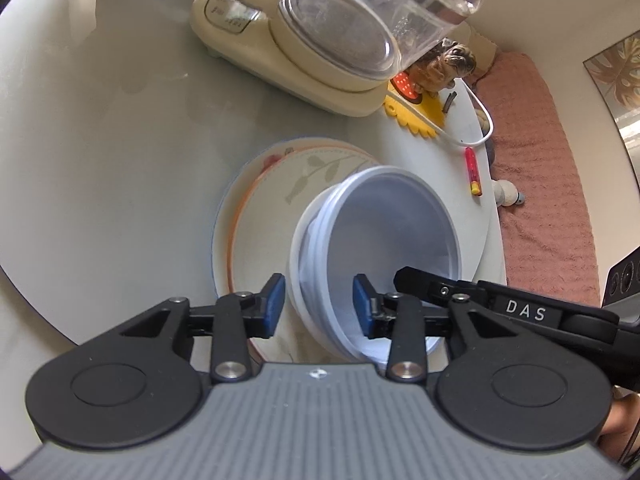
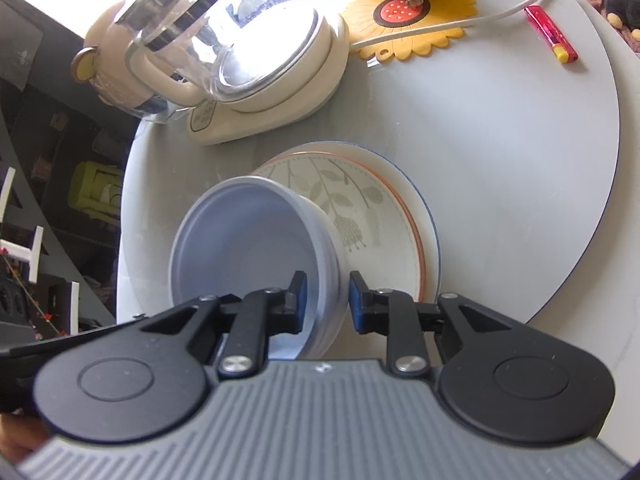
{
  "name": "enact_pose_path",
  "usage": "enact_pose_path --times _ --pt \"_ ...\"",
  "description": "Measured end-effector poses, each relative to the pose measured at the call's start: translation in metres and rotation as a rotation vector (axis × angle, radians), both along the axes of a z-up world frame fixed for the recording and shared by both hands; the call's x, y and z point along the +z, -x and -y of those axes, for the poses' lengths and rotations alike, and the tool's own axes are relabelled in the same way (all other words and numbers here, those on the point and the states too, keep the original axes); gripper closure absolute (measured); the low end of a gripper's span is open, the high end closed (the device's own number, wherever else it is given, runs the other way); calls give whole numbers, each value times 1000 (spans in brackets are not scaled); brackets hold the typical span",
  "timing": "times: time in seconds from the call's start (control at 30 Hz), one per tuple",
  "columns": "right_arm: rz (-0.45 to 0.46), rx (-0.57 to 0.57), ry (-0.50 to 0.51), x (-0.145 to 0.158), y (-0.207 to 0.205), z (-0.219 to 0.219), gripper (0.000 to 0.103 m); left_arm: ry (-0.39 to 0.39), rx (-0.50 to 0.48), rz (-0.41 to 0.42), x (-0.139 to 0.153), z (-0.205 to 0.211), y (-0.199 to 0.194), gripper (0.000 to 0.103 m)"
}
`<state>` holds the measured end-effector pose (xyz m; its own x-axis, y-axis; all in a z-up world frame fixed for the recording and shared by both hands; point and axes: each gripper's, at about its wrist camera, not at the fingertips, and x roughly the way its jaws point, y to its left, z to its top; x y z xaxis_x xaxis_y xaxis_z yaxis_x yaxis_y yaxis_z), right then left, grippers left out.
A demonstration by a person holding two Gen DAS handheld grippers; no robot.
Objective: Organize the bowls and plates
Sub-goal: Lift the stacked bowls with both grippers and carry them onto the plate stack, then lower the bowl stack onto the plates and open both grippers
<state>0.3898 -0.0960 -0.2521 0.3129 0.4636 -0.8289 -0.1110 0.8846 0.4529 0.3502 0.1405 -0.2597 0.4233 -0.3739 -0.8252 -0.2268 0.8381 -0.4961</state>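
Left tool (image 1: 319, 305): jaws part-open astride the bowl stack's (image 1: 384, 248) near wall, not gripping | Bowls: pale blue-white, nested, off-centre on stacked floral plates (image 1: 280, 200) on the bench (image 1: 100, 140) | Right tool (image 2: 324, 300): straddles the opposite wall, narrow gap | Risk: if you squeeze unevenly, the stack could tilt and slide off the plates.

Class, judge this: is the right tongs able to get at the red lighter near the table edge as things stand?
Probably not yet: the right tongs straddle the stacked pale blue bowls' rim; the red lighter lies unobstructed across the table.

Kettle (image 1: 360, 20) top cut off.
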Motion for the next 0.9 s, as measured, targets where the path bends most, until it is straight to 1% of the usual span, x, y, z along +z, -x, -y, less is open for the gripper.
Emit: enact_pose_path --times 0.1,0.17,0.2,0.27,0.37,0.43,0.53,0.63,0.73,0.83,0.9 --pt "24 -26 4 7 4 2 76 -23 -27 11 10 -4 2 58" --pt "48 -38 9 14 9 4 76 -62 -61 52 24 -7 6 57" --pt "65 -47 11 18 13 5 76 -70 -71 65 31 -10 7 55" --pt "91 -58 8 28 20 8 76 -72 -102 94 46 -14 11 55" --pt "142 -65 8 44 32 11 76 -116 -137 144 70 -12 20 55" --pt "166 -76 -5 56 40 14 76 -127 -144 170 86 -10 28 55" --pt "220 -69 -13 78 51 18 76 -159 -138 217 111 -4 43 55" --pt "277 -50 2 106 62 24 76 -208 -85 287 141 3 65 55" --pt "346 -13 -1 135 78 33 76 -222 -59 331 169 8 88 55" --pt "414 11 0 163 95 44 76 -285 -36 380 198 19 114 55" --pt "458 18 -9 180 109 53 76 -307 -20 400 213 26 133 55"
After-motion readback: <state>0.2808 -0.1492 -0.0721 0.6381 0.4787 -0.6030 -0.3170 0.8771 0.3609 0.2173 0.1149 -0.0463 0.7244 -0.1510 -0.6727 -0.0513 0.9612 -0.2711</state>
